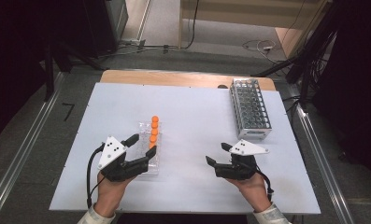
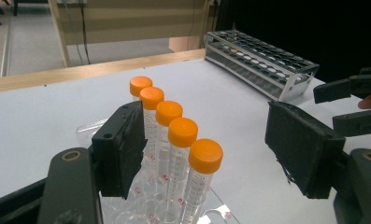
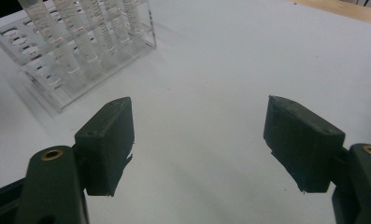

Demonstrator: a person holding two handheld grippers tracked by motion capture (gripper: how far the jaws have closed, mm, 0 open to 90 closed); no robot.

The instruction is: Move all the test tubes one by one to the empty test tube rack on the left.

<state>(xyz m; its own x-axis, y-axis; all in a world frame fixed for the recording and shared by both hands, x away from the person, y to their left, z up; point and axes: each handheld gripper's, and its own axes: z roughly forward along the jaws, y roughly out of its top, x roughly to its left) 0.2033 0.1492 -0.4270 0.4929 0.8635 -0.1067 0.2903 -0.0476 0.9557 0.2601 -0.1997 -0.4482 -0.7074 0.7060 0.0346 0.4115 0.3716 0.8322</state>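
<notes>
A: What sits on the desk [image 1: 188, 116]?
B: A metal rack [image 1: 250, 108] far right; a clear rack [image 1: 150, 148] holding five orange-capped tubes [image 2: 179, 154].
A: And the grippers?
B: Left hand-held gripper [image 1: 144, 147] gapes around the tubes' rack; right hand-held gripper [image 1: 218, 153] gapes nearby, empty.

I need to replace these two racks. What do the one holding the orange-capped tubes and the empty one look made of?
The rack with the tubes looks like clear acrylic, glossy: you see the table and tube walls straight through it. The empty rack looks like metal with a dull silver sheen, built as a thin-walled grid of holes, though coated plastic can't be ruled out.
</notes>
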